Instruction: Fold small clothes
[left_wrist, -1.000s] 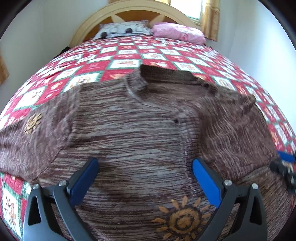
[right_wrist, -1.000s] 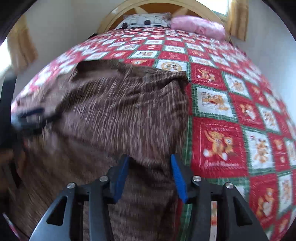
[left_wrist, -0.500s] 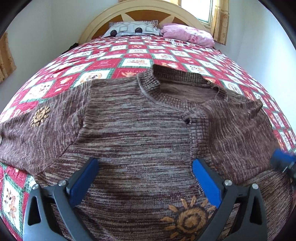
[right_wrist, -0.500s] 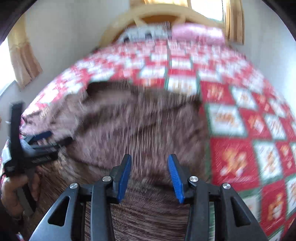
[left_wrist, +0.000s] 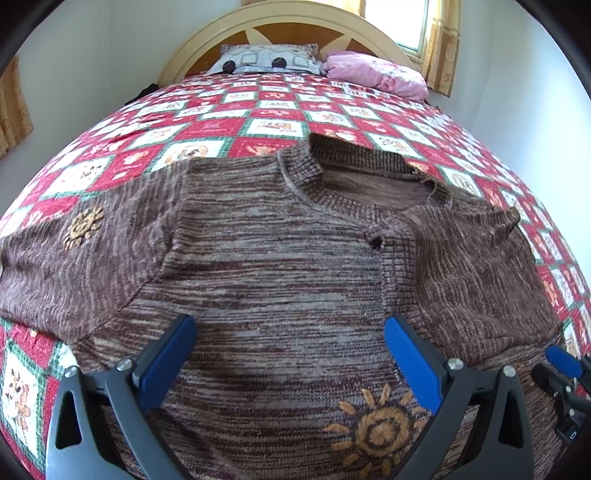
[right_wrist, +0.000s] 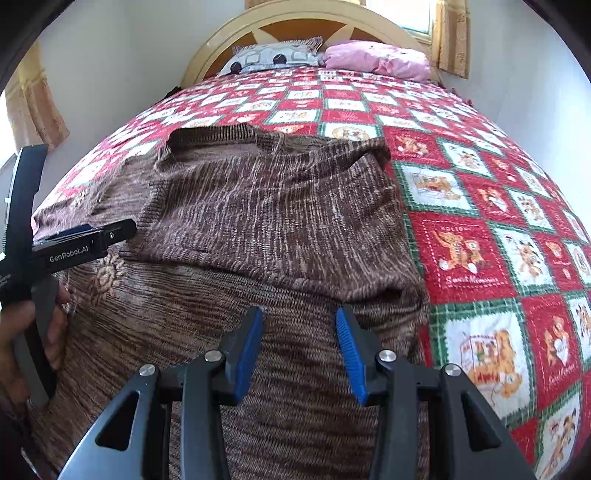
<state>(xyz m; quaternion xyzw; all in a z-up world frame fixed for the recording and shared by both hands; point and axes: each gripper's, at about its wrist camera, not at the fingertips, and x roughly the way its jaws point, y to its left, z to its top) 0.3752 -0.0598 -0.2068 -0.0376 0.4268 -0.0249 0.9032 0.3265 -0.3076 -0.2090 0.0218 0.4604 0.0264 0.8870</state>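
A brown knitted sweater (left_wrist: 280, 266) with orange sun motifs lies front up on the bed, collar toward the headboard. Its right sleeve (right_wrist: 280, 221) is folded across the chest; the left sleeve (left_wrist: 74, 254) lies spread out. My left gripper (left_wrist: 288, 332) is open and empty above the lower body of the sweater. My right gripper (right_wrist: 299, 321) is open and empty just below the folded sleeve's edge. The left gripper also shows in the right wrist view (right_wrist: 85, 243), and the right gripper's tip shows in the left wrist view (left_wrist: 561, 360).
The bed carries a red, white and green patchwork quilt (right_wrist: 480, 229). A grey patterned pillow (left_wrist: 266, 61) and a pink pillow (left_wrist: 376, 74) lie by the wooden headboard (left_wrist: 288, 22). White walls flank the bed; curtains hang at both sides.
Both grippers have drawn back and risen, so more of the sweater shows. The right gripper has opened a little wider. The folded right sleeve lies still on the chest.
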